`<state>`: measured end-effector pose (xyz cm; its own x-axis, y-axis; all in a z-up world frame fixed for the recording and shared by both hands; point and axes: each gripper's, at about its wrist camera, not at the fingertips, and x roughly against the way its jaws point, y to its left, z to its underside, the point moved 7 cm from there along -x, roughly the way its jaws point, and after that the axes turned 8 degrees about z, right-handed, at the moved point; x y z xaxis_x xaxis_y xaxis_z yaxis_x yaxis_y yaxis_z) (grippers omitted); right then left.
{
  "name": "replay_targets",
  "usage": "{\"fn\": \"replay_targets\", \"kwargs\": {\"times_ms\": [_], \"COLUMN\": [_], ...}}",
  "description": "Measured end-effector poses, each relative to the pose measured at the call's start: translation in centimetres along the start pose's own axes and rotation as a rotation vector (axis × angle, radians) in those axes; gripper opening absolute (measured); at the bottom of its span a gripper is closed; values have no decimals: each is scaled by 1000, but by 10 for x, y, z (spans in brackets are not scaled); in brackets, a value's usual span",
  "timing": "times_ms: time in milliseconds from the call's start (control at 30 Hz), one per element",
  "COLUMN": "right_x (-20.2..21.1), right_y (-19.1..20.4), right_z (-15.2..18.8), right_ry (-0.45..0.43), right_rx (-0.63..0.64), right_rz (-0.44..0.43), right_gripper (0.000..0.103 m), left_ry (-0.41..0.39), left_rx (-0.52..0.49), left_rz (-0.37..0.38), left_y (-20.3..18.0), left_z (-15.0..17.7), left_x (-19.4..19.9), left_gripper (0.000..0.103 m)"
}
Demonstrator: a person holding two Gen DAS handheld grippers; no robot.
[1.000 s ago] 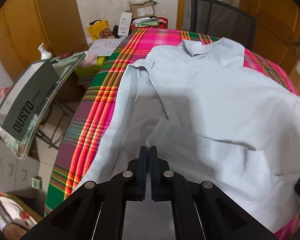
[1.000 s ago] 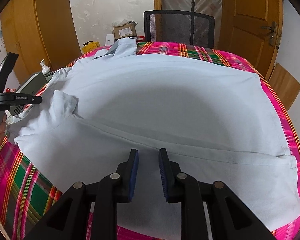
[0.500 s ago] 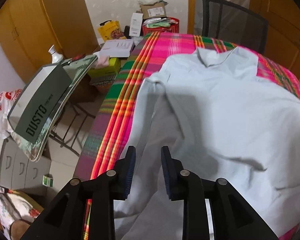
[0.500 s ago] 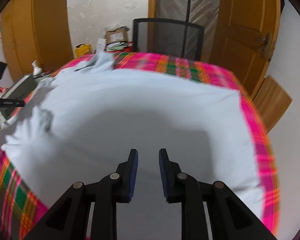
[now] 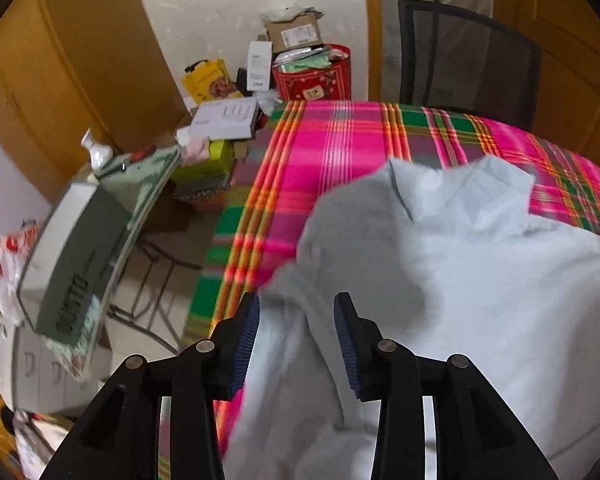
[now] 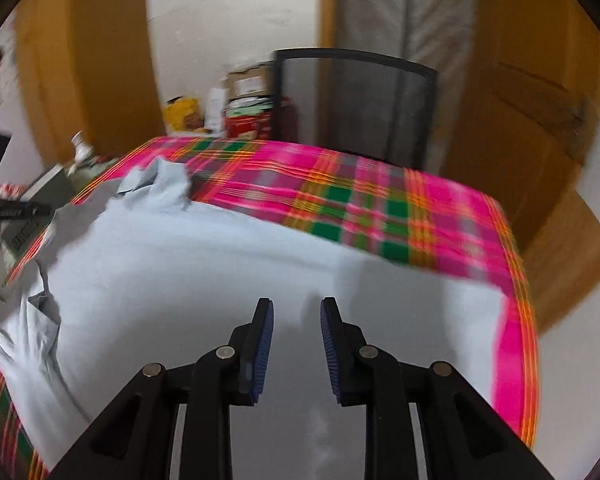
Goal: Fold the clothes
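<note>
A pale blue shirt [image 5: 480, 288] is spread on the plaid tabletop [image 5: 340, 152] for folding, collar toward the chair [image 5: 464, 52]; left claw [image 5: 296, 340] and right claw [image 6: 296, 344] are held open, empty, above it

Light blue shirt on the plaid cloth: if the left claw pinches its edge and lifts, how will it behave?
The shirt is probably floppy: it lies creased and bunched near the left claw. Likely light, being thin fabric. It may drag the tablecloth little, though that is uncertain.
</note>
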<state>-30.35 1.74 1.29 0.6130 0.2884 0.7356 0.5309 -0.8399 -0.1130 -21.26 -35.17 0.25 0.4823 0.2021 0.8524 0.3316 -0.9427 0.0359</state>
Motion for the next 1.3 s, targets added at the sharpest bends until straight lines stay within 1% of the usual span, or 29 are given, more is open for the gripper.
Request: {"fn": "replay_targets", "kwargs": {"times_ms": [67,100,167,300,400,467,567,667,767,867,900,933,1033,1100,1133,1200,1300], "right_x": [-19,-27,-43,-72,-87,-94,-103,-111,-115,-119,-119,-119,-121,-120,-119,-117,-118], "right_y": [15,20,30,26,14,13,13,15,16,17,17,16,13,12,12,13,13], "right_z": [-17,-22,-31,-33,-36,-36,-36,-38,-42,-44,-44,-43,-42,-41,-40,-38,-37], "right_ry": [2,12,35,86,107,117,131,130,125,121,120,119,120,119,117,113,120], "right_rx": [47,65,99,105,70,69,76,86,95,94,90,85,45,20,20,20,10], "right_rz": [-1,-6,-15,3,20,23,27,32,45,37,31,22,-13,-21,-15,-3,1], "right_gripper": [26,27,29,31,33,35,35,36,36,36,36,36,36,36,36,36,36], "left_ry": [11,14,20,55,82,97,117,120,108,95,90,84,76,78,79,72,69], "left_rx": [-33,-33,-43,-80,-108,-114,-104,-86,-86,-82,-79,-76,-69,-79,-85,-112,-117], "left_rz": [-33,-40,-32,-22,-14,-10,-6,16,35,54,73,93,142,169,180,156,154], "left_y": [3,6,9,7,5,5,4,4,4,4,3,3,4,3,2,3,11], "left_z": [-15,-22,-30,-37,-43,-45,-48,-52,-58,-61,-60,-60,-60,-59,-59,-58,-54], "left_x": [-9,-14,-25,-46,-62,-72,-86,-95,-101,-103,-104,-104,-104,-104,-105,-103,-96], "left_gripper": [41,40,41,41,41,41,41,41,41,41,41,40,33,19,18,20,21]}}
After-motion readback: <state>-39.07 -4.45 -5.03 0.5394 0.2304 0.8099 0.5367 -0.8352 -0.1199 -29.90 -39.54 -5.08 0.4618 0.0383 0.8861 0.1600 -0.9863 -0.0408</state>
